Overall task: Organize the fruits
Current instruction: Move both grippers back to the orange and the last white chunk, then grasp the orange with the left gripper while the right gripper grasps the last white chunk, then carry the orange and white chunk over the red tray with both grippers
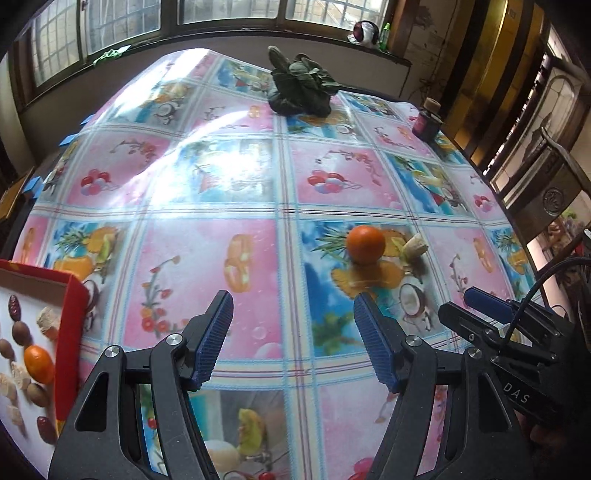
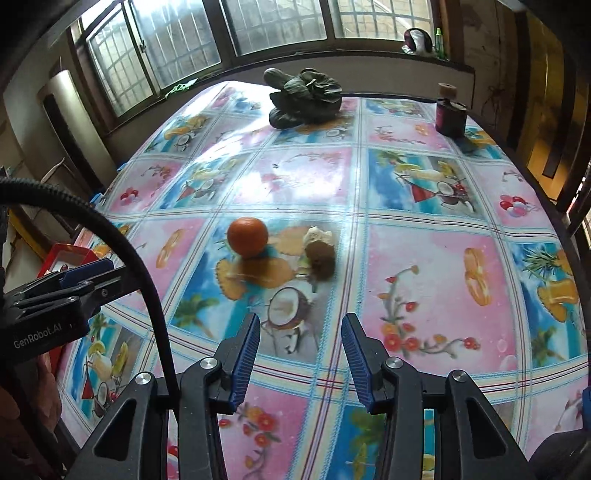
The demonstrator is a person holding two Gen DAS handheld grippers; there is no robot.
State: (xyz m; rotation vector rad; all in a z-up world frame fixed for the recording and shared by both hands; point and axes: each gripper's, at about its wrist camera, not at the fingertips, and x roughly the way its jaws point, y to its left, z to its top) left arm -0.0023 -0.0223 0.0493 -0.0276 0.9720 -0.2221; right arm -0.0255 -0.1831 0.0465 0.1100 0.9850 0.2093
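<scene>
Both the left gripper [image 1: 293, 341] and right gripper [image 2: 301, 360] hover with jaws parted and empty, the orange [image 2: 247, 236] ahead of them, so the next step looks like reaching forward to grasp it for the red box [image 1: 68, 332].

Barred windows [image 2: 273, 26] along far wall, daylight glaring on table [image 2: 424, 258] with fruit-print cloth; dark wooden chair [image 1: 554, 192] at right.

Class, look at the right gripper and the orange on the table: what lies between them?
Only bare tablecloth; nothing stands between the right gripper and the orange, in the right wrist view.
</scene>
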